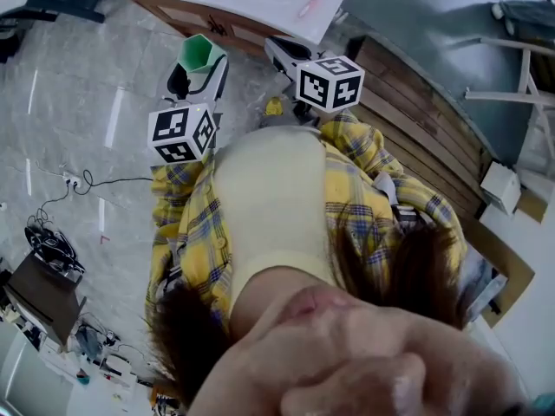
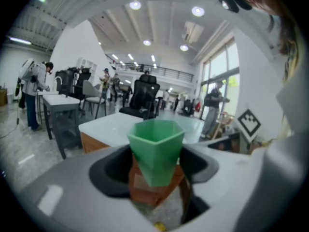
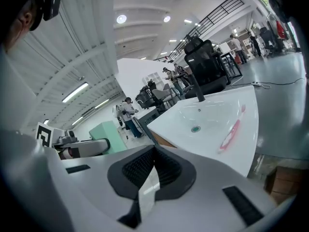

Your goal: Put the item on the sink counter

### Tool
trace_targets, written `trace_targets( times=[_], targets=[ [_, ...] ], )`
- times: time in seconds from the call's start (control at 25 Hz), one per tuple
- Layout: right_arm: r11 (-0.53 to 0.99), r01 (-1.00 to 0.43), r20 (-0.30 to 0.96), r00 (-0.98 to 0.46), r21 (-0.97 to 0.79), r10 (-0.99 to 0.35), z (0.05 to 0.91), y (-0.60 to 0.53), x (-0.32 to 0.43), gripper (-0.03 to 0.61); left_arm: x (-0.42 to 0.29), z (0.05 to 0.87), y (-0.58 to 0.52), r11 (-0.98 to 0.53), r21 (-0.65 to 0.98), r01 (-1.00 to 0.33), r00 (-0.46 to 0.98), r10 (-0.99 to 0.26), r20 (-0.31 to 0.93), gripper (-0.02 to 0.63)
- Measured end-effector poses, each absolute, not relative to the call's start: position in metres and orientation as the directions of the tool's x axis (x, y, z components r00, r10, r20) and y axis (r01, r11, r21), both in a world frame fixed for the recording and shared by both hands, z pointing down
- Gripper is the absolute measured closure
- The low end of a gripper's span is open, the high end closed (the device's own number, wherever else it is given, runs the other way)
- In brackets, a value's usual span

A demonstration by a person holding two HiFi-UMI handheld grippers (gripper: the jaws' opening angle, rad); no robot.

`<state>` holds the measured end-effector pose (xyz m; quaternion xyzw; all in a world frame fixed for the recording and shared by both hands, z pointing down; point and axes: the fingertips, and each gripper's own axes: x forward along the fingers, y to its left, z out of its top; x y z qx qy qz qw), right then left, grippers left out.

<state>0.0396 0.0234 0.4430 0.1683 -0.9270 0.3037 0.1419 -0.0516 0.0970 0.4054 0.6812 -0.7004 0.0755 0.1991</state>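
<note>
Green cup (image 2: 157,144), faceted w/ an open top, sits upright btwn the jaws of the left gripper (image 2: 157,162). Jaws are clamped on its lower half, one dark pad each side, rim well above them. Head view shows the same: left gripper (image 1: 199,74) held out in front of the person's chest, cup (image 1: 201,52) at its tip, mouth up, over grey floor (image 1: 78,76) and just short of the sink counter (image 1: 260,7), not touching it.

Right gripper (image 3: 154,151) has its ribbed pads brought together at the tips, nothing btwn them, only a thin pale sliver showing lower down. In the head view it (image 1: 284,59) is to the right of the left one, its tip near the counter's front edge.

Right gripper view looks across the white sink counter (image 3: 241,149): basin (image 3: 207,112) w/ a round drain, black faucet (image 3: 195,92) behind it, and a pink item (image 3: 230,134) lying flat on the counter's near side beside the basin; can't tell what it is. Same view catches the cup (image 3: 110,135) off to the left.

Left gripper view: counter top (image 2: 108,125) is behind the cup, wood side panel below it, black office chair (image 2: 144,94) past that. People stand at desks farther back.
</note>
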Motion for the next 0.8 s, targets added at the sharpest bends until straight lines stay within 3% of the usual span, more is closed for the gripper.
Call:
trace_targets(
  times=[0.8],
  targets=[
    [0.768, -0.386, 0.332, -0.913, -0.51, -0.239, 0.44, -0.042, 0.04, 0.565, -0.059, 0.405, 0.011, 0.04, 0.153, -0.987, 0.02, -0.927, 0.374, 0.308]
  ],
)
